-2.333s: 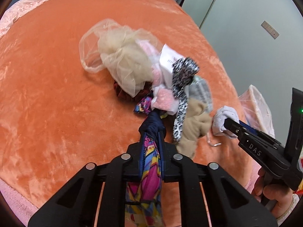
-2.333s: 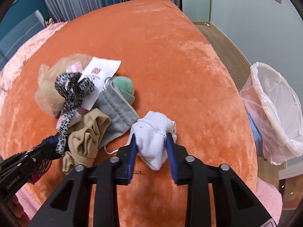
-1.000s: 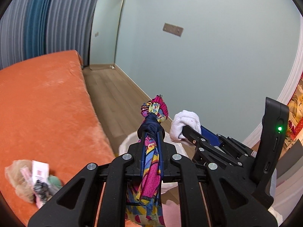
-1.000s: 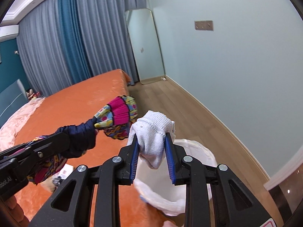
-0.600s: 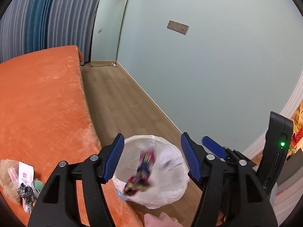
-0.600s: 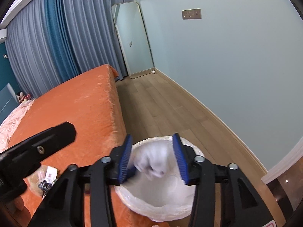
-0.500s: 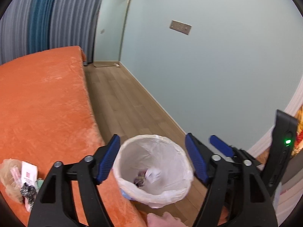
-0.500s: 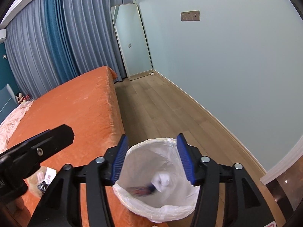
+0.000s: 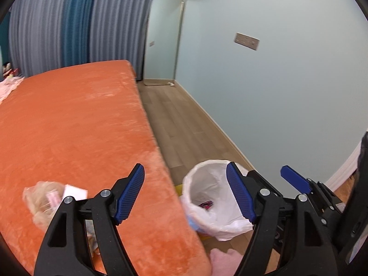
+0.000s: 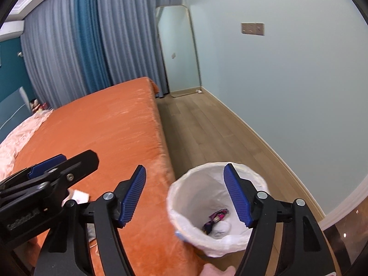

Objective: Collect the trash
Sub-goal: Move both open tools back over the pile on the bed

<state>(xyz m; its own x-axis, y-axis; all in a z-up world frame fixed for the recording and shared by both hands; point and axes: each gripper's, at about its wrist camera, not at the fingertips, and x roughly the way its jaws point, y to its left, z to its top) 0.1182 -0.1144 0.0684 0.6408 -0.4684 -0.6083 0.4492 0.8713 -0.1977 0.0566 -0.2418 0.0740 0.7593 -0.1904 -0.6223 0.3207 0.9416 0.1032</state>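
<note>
A bin lined with a white bag [image 9: 202, 168] [image 10: 181, 197] stands on the floor by the orange bed [image 9: 69, 126] [image 10: 103, 126]. Inside it lie the colourful cloth [image 9: 207, 204] [image 10: 217, 217] and the white sock [image 10: 222, 227]. My left gripper [image 9: 184, 168] hangs open and empty over the bed's edge. My right gripper [image 10: 184, 167] is above the bin, its jaws opening with nothing between them. A pile of leftover trash [image 9: 50, 195], with beige netting and a white tag [image 10: 79, 195], lies on the bed, partly hidden behind the left fingers.
Wood floor [image 10: 207, 124] runs between the bed and the pale wall. A tall mirror [image 10: 179, 50] leans in the corner beside grey and blue curtains [image 10: 80, 46]. A bit of a hand [image 10: 216, 271] shows at the bottom edge.
Both grippers opened and dropped the colourful cloth and the white sock into the bin. The left view has since swung left, bringing more of the bed and the pile into sight.
</note>
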